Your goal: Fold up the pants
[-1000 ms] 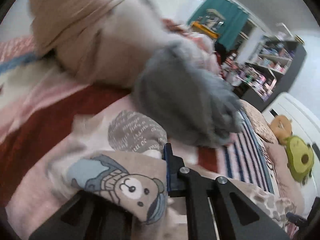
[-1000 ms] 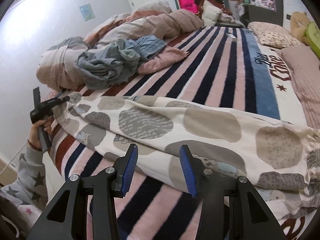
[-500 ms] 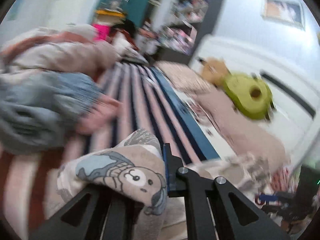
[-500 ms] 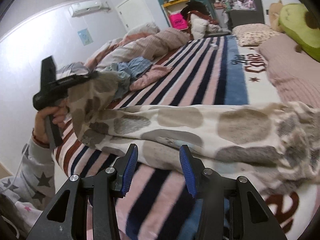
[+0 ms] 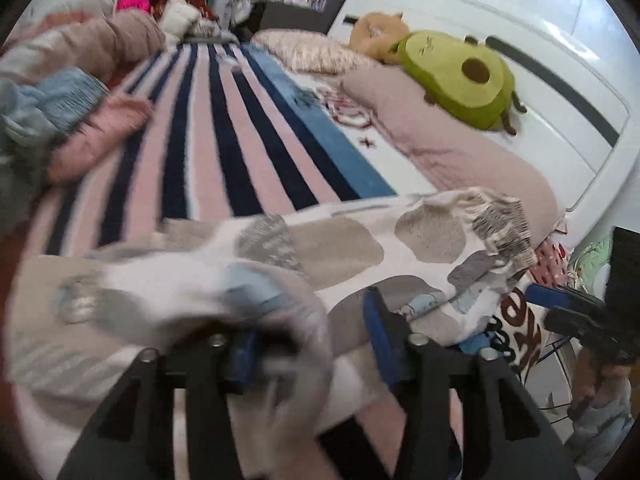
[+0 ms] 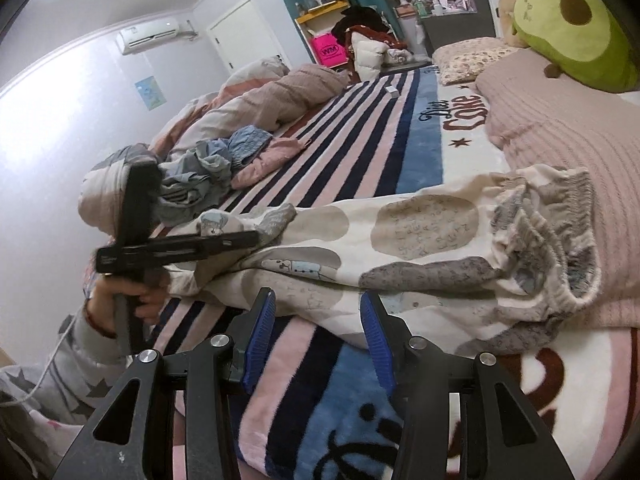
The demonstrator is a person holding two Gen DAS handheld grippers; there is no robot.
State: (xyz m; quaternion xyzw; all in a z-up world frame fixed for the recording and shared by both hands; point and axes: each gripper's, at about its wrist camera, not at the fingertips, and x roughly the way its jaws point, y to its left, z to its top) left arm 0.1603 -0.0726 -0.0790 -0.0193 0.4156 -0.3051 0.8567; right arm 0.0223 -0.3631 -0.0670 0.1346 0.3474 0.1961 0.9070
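Note:
Cream pants [image 6: 420,248] with grey and tan blotches and small bear prints lie across the striped blanket [image 6: 360,152], waistband to the right. My left gripper [image 5: 308,340] has its jaws apart, with the blurred cuff end of the pants [image 5: 256,304] draped over its left finger. In the right wrist view the left gripper [image 6: 256,236] hovers at the pants' leg ends, over the middle of the pants. My right gripper [image 6: 316,336] is open and empty, just in front of the pants' near edge. It also shows in the left wrist view [image 5: 560,304] at the far right.
A heap of blue and pink clothes [image 6: 224,164] and a rolled duvet [image 6: 272,96] lie at the back left of the bed. A pink blanket [image 6: 560,120], pillow [image 6: 472,56] and avocado plush [image 6: 572,24] sit at the right.
My left gripper carried the leg ends up and rightward over the pants, folding them toward the waistband, and its jaws have opened. My right gripper stayed open and near the front edge.

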